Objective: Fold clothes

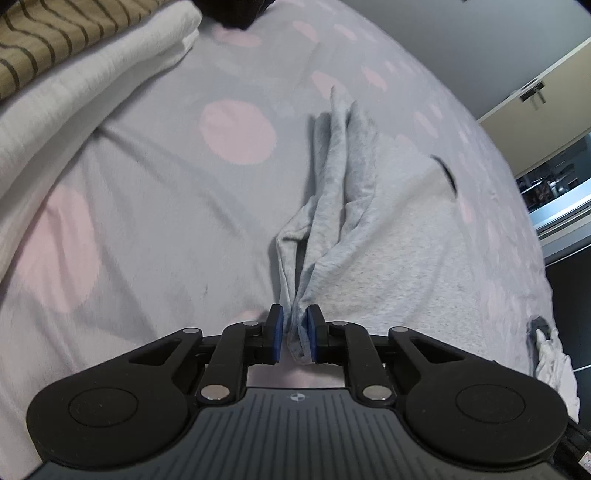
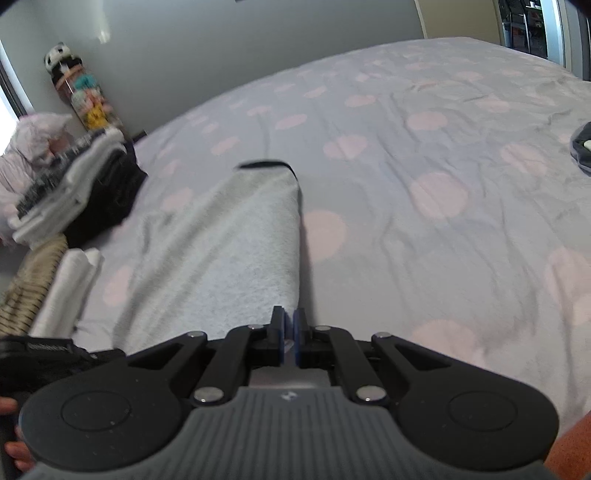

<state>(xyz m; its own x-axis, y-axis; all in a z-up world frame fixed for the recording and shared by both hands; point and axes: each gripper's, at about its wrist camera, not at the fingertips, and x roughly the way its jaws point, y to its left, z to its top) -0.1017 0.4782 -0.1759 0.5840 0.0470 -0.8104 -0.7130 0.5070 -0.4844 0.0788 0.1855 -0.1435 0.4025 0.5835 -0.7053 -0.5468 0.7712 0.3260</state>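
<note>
The left gripper (image 1: 294, 334) had its blue pads (image 1: 277, 332) drawn in tight on a bunched edge of the grey garment (image 1: 388, 251), with the cloth pinched between them and a short tail of fabric hanging out on the near side. From that pinch the garment rose in narrow gathered folds toward the far side, then spread flat to the right over the grey bedspread (image 1: 166, 192) with its pink spots. A dark band (image 1: 447, 173) edged the garment's far right end.

The right gripper (image 2: 290, 336) had its fingers pressed almost together, only a thin slit showing between the blue pads (image 2: 282, 338). The near corner of the grey garment (image 2: 229, 240) reached right up to the fingertips, but whether any cloth sat in the slit could not be told. From there the garment stretched away and slightly left across the bedspread (image 2: 424, 155), ending in the dark band (image 2: 266, 165).

Folded white cloth (image 1: 92, 92) and a striped tan piece (image 1: 48, 33) lay stacked at the far left.
</note>
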